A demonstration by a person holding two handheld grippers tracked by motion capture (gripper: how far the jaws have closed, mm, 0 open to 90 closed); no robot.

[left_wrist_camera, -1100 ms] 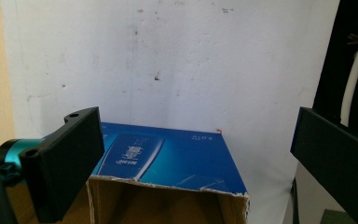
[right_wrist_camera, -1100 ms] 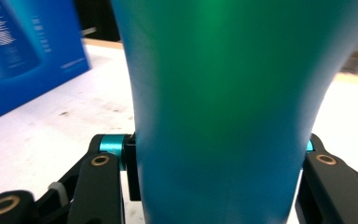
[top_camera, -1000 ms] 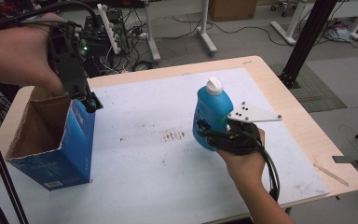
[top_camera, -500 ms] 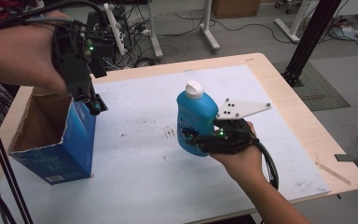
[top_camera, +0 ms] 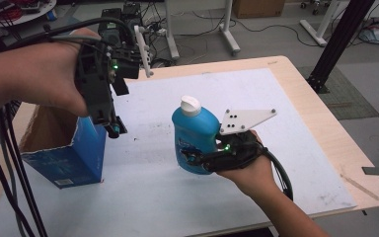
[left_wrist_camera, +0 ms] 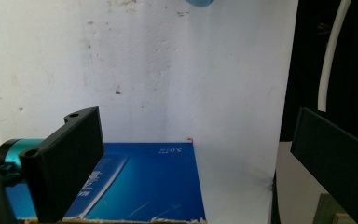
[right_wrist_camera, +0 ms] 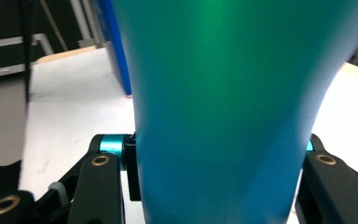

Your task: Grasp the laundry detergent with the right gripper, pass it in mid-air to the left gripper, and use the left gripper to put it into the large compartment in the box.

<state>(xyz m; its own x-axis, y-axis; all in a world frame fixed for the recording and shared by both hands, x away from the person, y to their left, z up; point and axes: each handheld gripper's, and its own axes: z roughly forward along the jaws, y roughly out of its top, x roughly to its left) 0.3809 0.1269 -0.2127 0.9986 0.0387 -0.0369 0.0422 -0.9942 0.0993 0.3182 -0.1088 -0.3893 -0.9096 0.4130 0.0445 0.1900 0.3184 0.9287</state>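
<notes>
A blue bottle (top_camera: 197,136) with a white cap (top_camera: 190,104) stands upright, held above the middle of the white table mat (top_camera: 286,113). My right gripper (top_camera: 193,159) is shut on its lower body from the right; in the right gripper view the bottle (right_wrist_camera: 223,93) sits between both jaws. An open blue cardboard box (top_camera: 74,160) stands at the left. My left gripper (top_camera: 113,129) points down over the box's right rim, open, nothing between its jaws. In the left gripper view (left_wrist_camera: 191,116) the box's blue side (left_wrist_camera: 144,186) lies below.
The wooden table edge (top_camera: 345,148) runs along the right and back. A black post (top_camera: 335,44) stands at the back right. Cables and equipment (top_camera: 128,19) crowd the back left, and black cables (top_camera: 10,163) hang beside the box.
The right gripper has carried the bottle leftward, closer to the box. The left gripper has shifted right and a little lower over the box's right rim.
</notes>
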